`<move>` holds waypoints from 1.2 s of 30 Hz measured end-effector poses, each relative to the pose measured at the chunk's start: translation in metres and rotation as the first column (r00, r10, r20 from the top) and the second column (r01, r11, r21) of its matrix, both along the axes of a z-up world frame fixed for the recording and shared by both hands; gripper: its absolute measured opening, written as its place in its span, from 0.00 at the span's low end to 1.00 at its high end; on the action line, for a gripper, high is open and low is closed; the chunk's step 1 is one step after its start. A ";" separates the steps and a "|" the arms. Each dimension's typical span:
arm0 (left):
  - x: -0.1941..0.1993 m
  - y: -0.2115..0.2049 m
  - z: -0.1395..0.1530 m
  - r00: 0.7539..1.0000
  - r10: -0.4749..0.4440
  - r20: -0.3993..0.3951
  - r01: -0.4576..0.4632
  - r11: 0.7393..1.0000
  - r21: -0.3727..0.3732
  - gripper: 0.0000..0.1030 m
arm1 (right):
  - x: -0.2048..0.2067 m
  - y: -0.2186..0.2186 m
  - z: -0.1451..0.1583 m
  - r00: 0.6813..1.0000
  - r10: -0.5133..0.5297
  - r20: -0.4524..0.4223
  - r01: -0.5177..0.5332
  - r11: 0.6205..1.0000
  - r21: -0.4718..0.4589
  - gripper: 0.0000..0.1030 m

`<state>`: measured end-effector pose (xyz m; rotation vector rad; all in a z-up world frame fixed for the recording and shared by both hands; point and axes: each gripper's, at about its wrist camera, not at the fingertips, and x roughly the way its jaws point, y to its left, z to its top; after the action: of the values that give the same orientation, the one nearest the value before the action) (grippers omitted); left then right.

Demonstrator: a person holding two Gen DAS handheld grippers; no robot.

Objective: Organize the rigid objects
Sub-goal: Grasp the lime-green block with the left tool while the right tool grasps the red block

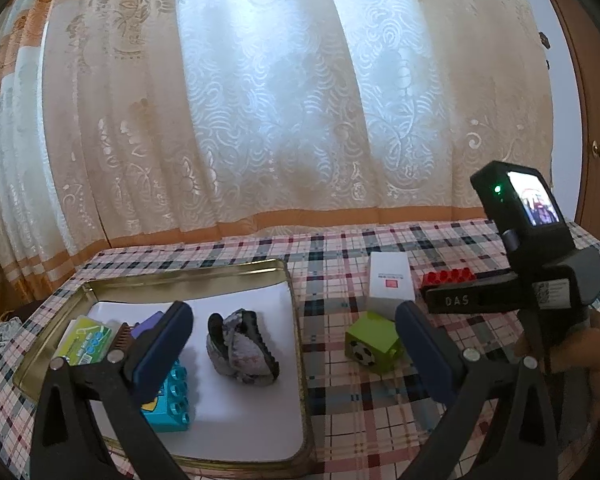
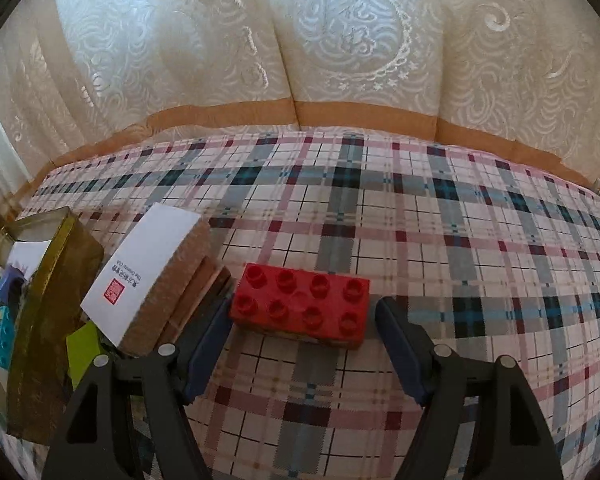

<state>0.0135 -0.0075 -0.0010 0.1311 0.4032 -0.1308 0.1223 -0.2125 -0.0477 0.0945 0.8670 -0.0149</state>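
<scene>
Straddling the red brick (image 2: 302, 307) on the plaid tablecloth (image 2: 460, 260), the right gripper (image 2: 302, 344) has its fingers apart at either end, not visibly pressing it. Left of the brick stands a white box (image 2: 140, 272); farther left lies the gold tin tray (image 2: 52, 280). The left gripper (image 1: 294, 344) hangs wide apart, empty, over that tray's right edge, with the green cube (image 1: 374, 340) between tray and brick.

a home – lace curtains (image 1: 260, 100), plaid tablecloth (image 2: 420, 240) (wooden door (image 1: 596, 140) beside).
</scene>
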 end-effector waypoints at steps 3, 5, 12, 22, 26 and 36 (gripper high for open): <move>0.001 -0.003 0.000 1.000 -0.005 -0.005 0.006 1.000 0.008 1.00 | -0.005 -0.004 0.001 1.000 -0.017 0.007 0.017 1.000 0.008 0.67; 0.001 -0.007 -0.001 1.000 -0.015 -0.010 0.015 1.000 0.021 1.00 | -0.013 -0.013 0.002 0.999 -0.045 0.027 0.045 0.999 -0.001 0.67; 0.001 -0.035 0.001 0.991 -0.119 -0.057 0.118 0.993 -0.023 1.00 | -0.052 -0.039 0.019 0.984 -0.131 0.119 0.136 0.990 -0.029 0.67; 0.043 -0.084 -0.024 0.960 -0.061 -0.272 0.073 0.997 0.032 0.90 | -0.079 -0.063 0.025 0.972 -0.181 0.147 0.184 0.983 -0.005 0.67; 0.055 -0.084 -0.032 0.946 -0.019 -0.323 0.030 0.999 0.027 0.89 | -0.079 -0.073 0.026 0.968 -0.210 0.136 0.205 0.977 0.051 0.67; 0.068 -0.091 -0.042 0.922 0.008 -0.386 0.021 0.997 0.072 0.78 | -0.080 -0.063 0.030 0.974 -0.180 0.137 0.174 0.983 0.053 0.67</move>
<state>0.0810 -0.0984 -0.0433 0.1812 0.8035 -0.1482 0.0427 -0.2757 -0.0173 0.2087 0.7146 -0.1562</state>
